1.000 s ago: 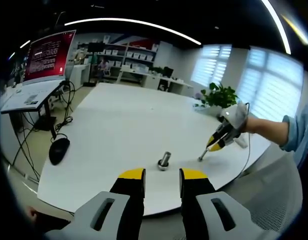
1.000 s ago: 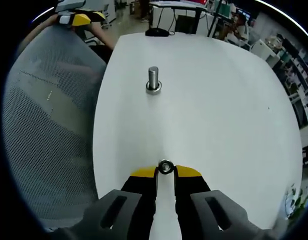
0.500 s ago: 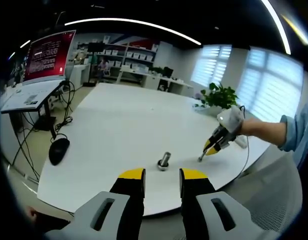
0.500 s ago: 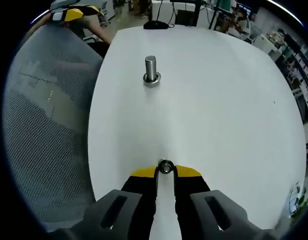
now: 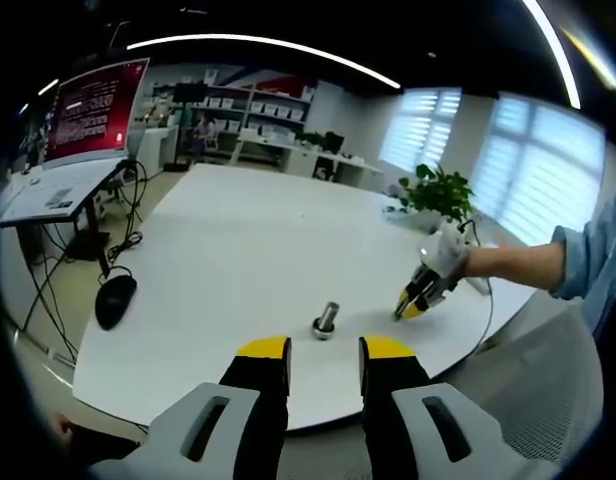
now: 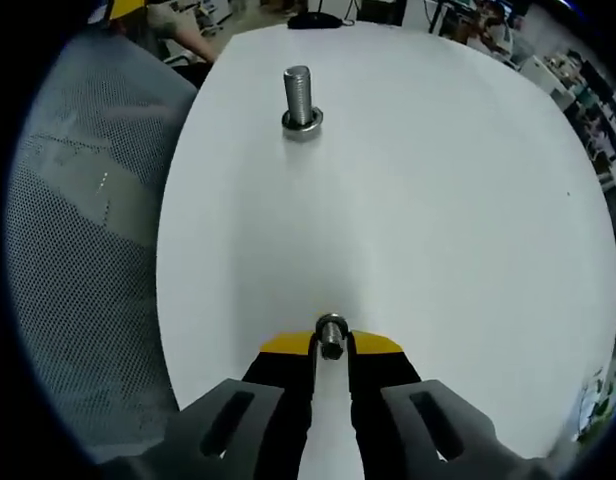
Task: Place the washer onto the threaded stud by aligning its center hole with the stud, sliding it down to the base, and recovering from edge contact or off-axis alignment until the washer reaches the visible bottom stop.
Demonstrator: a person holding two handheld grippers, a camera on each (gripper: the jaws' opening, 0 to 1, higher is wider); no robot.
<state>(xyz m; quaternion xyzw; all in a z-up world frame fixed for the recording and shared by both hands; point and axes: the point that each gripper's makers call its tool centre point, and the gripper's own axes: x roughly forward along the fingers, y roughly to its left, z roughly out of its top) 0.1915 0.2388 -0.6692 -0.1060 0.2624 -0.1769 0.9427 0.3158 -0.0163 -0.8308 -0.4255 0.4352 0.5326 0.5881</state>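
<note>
A steel threaded stud (image 6: 299,98) stands upright on its round base on the white table (image 6: 438,200), also seen small in the left gripper view as the stud (image 5: 326,319). My right gripper (image 6: 332,345) is shut on a small metal washer (image 6: 332,334), held edge-up between its yellow-tipped jaws, well short of the stud. From the left gripper view, the right gripper (image 5: 412,304) hovers just above the table to the right of the stud. My left gripper (image 5: 324,350) hangs off the table's near edge, jaws slightly apart with nothing between them.
A black computer mouse (image 5: 115,298) lies at the table's left end. A grey mesh chair (image 6: 78,260) stands beside the table edge. A potted plant (image 5: 437,190) sits at the far right corner. A desk with a red-lit monitor (image 5: 93,105) stands beyond.
My right gripper has lifted the washer off the table and carried it a little toward the stud, tilting the washer more upright. The left gripper has stayed still.
</note>
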